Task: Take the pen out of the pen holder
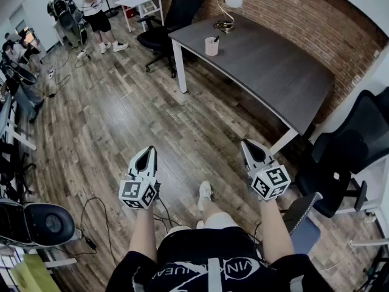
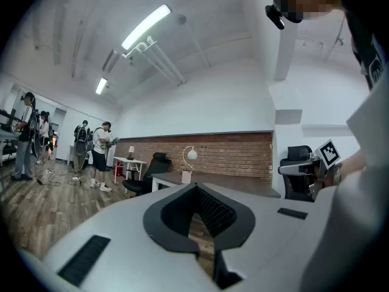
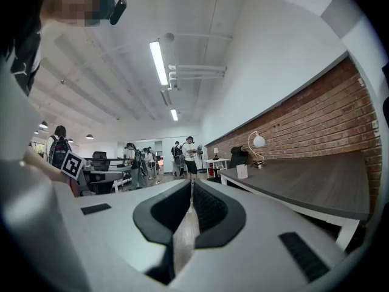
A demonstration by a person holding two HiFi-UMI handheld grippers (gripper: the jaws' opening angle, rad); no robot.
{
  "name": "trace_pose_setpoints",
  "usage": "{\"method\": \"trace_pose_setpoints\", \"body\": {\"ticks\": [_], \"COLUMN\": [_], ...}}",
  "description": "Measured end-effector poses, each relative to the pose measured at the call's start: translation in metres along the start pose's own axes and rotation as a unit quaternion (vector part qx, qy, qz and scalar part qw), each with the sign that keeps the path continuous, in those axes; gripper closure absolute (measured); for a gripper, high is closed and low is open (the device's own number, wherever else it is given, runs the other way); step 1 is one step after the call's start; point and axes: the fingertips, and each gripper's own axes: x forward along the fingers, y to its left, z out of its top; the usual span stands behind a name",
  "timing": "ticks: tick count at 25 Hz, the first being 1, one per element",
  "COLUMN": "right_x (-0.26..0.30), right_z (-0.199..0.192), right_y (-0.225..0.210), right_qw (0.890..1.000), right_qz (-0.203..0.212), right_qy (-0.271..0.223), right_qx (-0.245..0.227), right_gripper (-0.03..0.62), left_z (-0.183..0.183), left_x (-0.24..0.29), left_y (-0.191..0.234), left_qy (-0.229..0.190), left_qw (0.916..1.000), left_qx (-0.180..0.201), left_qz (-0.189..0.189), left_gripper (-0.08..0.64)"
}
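1. Head view: the left gripper and right gripper are both held level, well short of the table. The pen holder stands far ahead of both, between their lines. The pen sticks up out of it, long axis roughly upright. The right gripper looks the nearer one.
2. Left gripper view: jaw tips are together with nothing between them. The pen holder is almost dead ahead, well apart, just beside the lamp.
3. Right gripper view: jaws are closed and empty. The pen holder is ahead and off to the right, so the approach is likely forward and rightward, with the jaws opened first.
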Motion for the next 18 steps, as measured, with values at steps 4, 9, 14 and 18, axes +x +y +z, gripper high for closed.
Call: {"method": "trace_pose_setpoints", "body": {"ticks": [4, 9, 14, 18], "right_x": [0.016, 0.042, 0.068, 0.09], "right_z": [-0.002, -0.001, -0.002, -0.002], "right_y": [-0.008, -0.018, -0.03, -0.041], "right_qw": [1.0, 1.0, 1.0, 1.0], "right_qz": [0.007, 0.009, 0.016, 0.022], "right_qy": [0.004, 0.007, 0.007, 0.009], "right_qx": [0.001, 0.002, 0.006, 0.008], "right_gripper": [0.561, 0.561, 0.561, 0.561], "left_z": [-0.001, 0.0, 0.0, -0.001], "left_x": [0.016, 0.039, 0.064, 0.083], "left_y": [0.006, 0.018, 0.032, 0.041], "left_qy": [0.001, 0.006, 0.01, 0.017], "left_qw": [1.0, 1.0, 0.9999, 0.9998], "left_qx": [-0.004, -0.005, -0.004, -0.007], "left_qz": [0.003, -0.002, 0.001, 0.004], "left_gripper": [0.548, 0.548, 0.548, 0.548]}}
